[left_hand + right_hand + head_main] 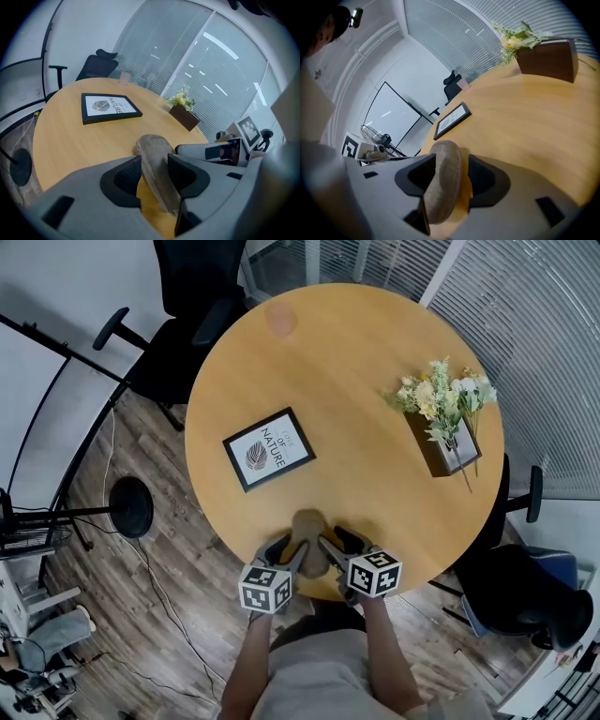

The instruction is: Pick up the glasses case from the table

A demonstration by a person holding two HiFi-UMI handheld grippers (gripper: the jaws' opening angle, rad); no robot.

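The tan glasses case [308, 529] lies at the near edge of the round wooden table [356, 381], with both grippers converging on it. In the left gripper view the case [152, 154] fills the gap between my left gripper's [154, 171] dark pads and touches both. In the right gripper view the case [445, 180] leans on the left pad of my right gripper [451, 176]; a thin strip of table shows beside the right pad, so those jaws stand open around it. The right gripper [220, 151] also shows beside the left one.
A black-framed picture [269, 449] lies left of the table's centre. A brown box with flowers [444, 432] stands at the right. A pink cup [280, 319] sits at the far edge. Office chairs [183, 296] and a fan base [131, 507] ring the table.
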